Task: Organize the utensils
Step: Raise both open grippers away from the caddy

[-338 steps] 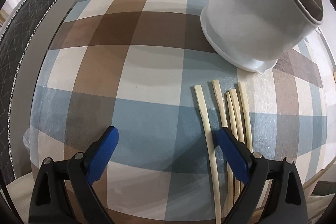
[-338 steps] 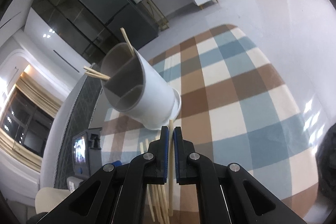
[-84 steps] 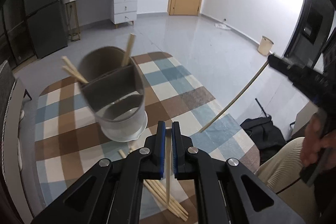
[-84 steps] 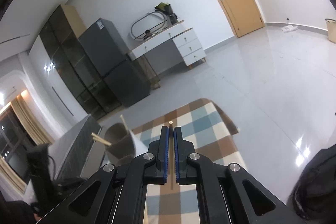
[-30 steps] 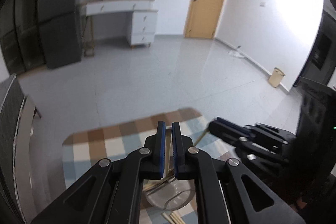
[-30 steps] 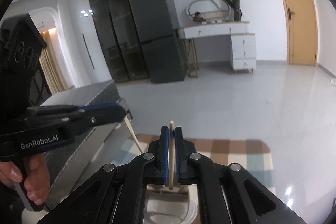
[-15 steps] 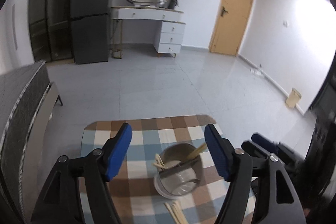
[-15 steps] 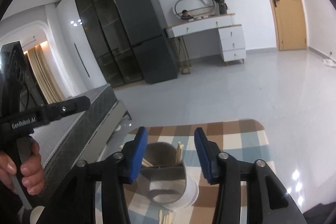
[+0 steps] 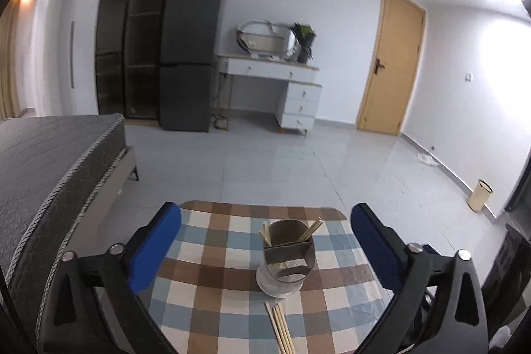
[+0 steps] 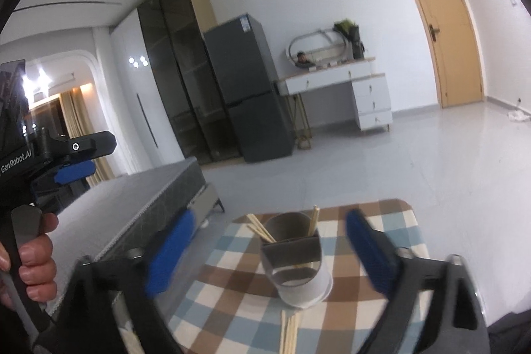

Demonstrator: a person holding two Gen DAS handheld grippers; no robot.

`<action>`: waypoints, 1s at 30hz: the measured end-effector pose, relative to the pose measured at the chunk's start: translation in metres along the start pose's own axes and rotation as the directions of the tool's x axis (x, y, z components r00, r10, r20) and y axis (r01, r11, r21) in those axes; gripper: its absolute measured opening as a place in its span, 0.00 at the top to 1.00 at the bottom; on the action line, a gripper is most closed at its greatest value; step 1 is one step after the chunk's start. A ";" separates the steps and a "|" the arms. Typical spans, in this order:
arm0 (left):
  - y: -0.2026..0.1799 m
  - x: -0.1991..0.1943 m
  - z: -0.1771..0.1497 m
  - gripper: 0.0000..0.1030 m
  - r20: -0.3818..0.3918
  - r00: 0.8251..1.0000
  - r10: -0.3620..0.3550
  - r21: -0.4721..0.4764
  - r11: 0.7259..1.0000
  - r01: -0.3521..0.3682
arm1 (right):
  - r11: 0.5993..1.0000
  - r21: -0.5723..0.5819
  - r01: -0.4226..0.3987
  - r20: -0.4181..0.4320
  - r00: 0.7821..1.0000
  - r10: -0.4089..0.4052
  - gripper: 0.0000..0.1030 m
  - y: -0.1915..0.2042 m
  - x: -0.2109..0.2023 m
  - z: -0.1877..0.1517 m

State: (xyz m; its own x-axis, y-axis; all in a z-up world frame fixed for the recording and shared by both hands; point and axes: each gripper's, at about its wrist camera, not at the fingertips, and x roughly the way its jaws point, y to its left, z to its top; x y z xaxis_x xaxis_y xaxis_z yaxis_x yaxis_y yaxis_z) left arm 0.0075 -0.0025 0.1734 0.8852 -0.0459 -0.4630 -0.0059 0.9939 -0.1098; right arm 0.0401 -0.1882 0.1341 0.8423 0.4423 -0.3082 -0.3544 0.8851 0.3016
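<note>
A white divided utensil holder [image 9: 286, 257] [image 10: 298, 261] stands on the checked tablecloth [image 9: 205, 297] [image 10: 232, 284], with several chopsticks leaning in its far compartments. More loose chopsticks [image 9: 280, 329] [image 10: 288, 334] lie on the cloth in front of it. My left gripper [image 9: 265, 241] hangs above and short of the holder, its jaws opening wide with nothing between them. My right gripper [image 10: 268, 238] is likewise back from the holder, jaws opening, empty. The left gripper [image 10: 71, 160], held by a hand [image 10: 31, 267], shows at the left edge of the right wrist view.
A grey bed [image 9: 49, 161] runs along the table's left side. Beyond lie bare tiled floor, a dark fridge [image 9: 189, 55], a white dressing table [image 9: 275, 78], a wooden door [image 9: 391, 62] and a small bin [image 9: 479, 194] at the right wall.
Both grippers were shut on a chopstick over the holder a second ago; both now stand open and empty, pulled back and up, and the chopsticks stand in the holder.
</note>
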 end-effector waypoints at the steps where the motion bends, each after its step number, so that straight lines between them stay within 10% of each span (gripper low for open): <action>1: 0.001 -0.002 -0.002 0.02 0.012 1.000 0.010 0.000 1.000 -0.010 | 1.000 -0.014 0.001 0.013 1.000 -0.001 0.02 0.005 -0.007 -0.004; 21: 0.023 0.020 -0.092 0.01 0.002 0.995 0.103 0.038 0.994 -0.103 | 0.996 -0.073 0.052 0.028 0.998 -0.050 0.00 0.017 -0.043 -0.083; 30: 0.042 0.083 -0.131 0.01 -0.134 0.984 0.121 0.008 0.993 -0.121 | 0.993 -0.094 0.072 -0.152 0.985 -0.086 0.00 0.004 -0.003 -0.117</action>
State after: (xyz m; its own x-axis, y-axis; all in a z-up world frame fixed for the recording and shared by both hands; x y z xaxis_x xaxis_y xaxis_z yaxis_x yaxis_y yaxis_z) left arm 0.0199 0.0226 0.0147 0.8078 0.0617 -0.5863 -0.1090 0.9930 -0.0457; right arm -0.0113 -0.1689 0.0308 0.7978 0.3816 -0.4668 -0.3293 0.9243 0.1928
